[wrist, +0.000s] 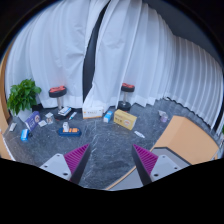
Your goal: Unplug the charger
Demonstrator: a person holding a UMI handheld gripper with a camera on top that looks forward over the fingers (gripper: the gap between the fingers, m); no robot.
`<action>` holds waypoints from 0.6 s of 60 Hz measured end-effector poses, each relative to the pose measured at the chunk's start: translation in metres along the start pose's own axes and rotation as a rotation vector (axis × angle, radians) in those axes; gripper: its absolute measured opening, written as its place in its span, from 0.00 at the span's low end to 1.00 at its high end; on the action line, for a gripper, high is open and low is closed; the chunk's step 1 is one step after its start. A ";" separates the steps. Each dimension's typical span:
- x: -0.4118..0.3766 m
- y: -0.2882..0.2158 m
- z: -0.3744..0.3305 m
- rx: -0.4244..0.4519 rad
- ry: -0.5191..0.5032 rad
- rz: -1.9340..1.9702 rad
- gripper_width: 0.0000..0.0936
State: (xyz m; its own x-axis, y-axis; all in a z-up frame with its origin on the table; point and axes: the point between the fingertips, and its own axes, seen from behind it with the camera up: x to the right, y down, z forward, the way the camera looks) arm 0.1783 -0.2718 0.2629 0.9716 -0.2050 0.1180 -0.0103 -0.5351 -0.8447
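My gripper (111, 160) is open and empty, its two magenta pads (76, 157) wide apart above a dark grey marbled tabletop (105, 140). Far beyond the fingers, near the white curtain, lies a white block with a dark part (71, 129) that may be a charger or power strip; I cannot tell for sure. A pale thin cable or edge (122, 180) runs between the fingers close to the right one. Nothing is between the pads.
A potted green plant (24, 95) stands at the far left, with small boxes (33, 122) near it. Two blenders with red lids (58, 96) (126, 92) stand by the curtain. A yellow box (125, 119) lies at centre. A tan wooden board (186, 140) is to the right.
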 end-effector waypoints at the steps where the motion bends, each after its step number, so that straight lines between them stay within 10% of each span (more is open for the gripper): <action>1: 0.000 0.001 0.000 -0.003 0.002 0.000 0.91; 36: -0.202 0.119 0.130 -0.088 -0.176 -0.011 0.91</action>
State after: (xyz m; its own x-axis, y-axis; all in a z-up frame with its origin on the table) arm 0.0116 -0.1878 0.0706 0.9980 -0.0563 0.0274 -0.0125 -0.6076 -0.7942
